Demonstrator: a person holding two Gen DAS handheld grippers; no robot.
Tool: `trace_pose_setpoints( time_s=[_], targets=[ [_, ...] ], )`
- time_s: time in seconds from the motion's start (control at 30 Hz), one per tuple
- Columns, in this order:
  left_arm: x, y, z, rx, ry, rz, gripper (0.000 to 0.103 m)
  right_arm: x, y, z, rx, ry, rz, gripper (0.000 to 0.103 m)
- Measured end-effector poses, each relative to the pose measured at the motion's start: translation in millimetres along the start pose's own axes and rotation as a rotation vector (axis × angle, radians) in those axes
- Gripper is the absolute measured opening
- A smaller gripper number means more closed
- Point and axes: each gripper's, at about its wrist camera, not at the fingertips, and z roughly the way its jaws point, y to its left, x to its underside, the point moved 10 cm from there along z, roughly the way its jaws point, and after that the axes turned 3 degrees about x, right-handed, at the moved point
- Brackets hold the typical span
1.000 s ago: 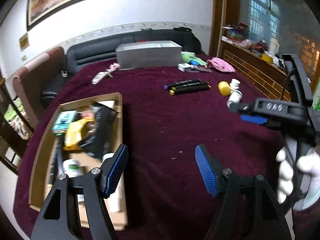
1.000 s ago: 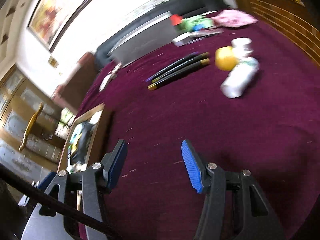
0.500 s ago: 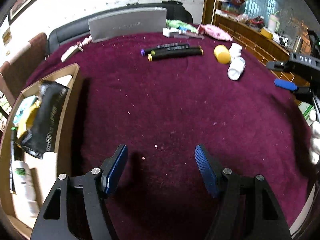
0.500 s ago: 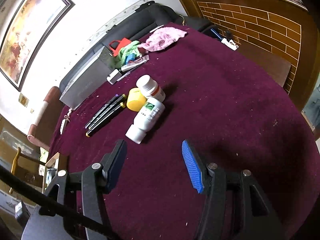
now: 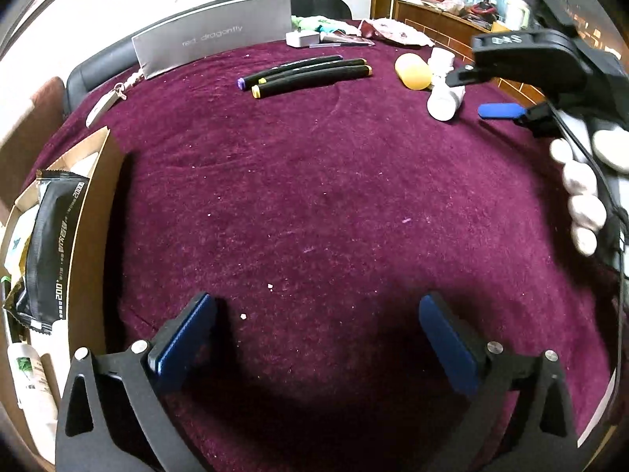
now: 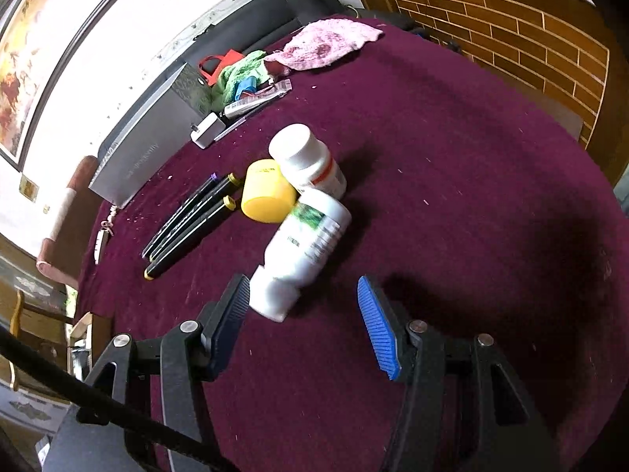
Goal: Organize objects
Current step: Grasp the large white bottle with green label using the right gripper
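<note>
A white bottle with a green label [image 6: 304, 244] lies on its side on the maroon cloth, its cap end just in front of my open right gripper [image 6: 306, 320], close to the left finger. Behind it stand a yellow cup [image 6: 267, 192] and a white bottle with a red band [image 6: 310, 165]. Three black markers [image 6: 188, 222] lie to the left. My left gripper [image 5: 314, 338] is open and empty over bare cloth. In the left wrist view the right gripper [image 5: 499, 110] hovers by the bottle [image 5: 442, 104] and the markers [image 5: 306, 74].
A cardboard box [image 5: 94, 212] with a black packet [image 5: 51, 244] and a bottle stands at the left. A grey case [image 5: 212, 43], a white charger [image 6: 206, 131], green and pink cloths [image 6: 330, 41] lie at the back. The table edge [image 6: 589, 149] is at the right.
The right gripper has moved forward and down to the lying white bottle. The left gripper has moved closer to the cloth, with the box sliding to the left edge of its view.
</note>
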Motion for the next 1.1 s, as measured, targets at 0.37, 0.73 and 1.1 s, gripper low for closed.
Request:
trace_pose_setpoints(
  time_s=[0.37, 0.73, 1.1],
  targets=[
    [0.7, -0.4, 1.4, -0.002, 0.000, 0.001, 0.101, -10.3, 11.2, 29.6, 0.145, -0.018, -0.067, 0.067],
    [-0.9, -2.8, 0.4, -0.003, 0.001, 0.001, 0.102, 6.0, 34.0, 55.2, 0.289, 0.029, -0.354, 0.103],
    [-7.3, -4.0, -6.2, 0.062, 0.028, -0.044, 0.100, 6.7, 29.2, 49.1, 0.322, 0.006, -0.353, 0.090]
  ],
)
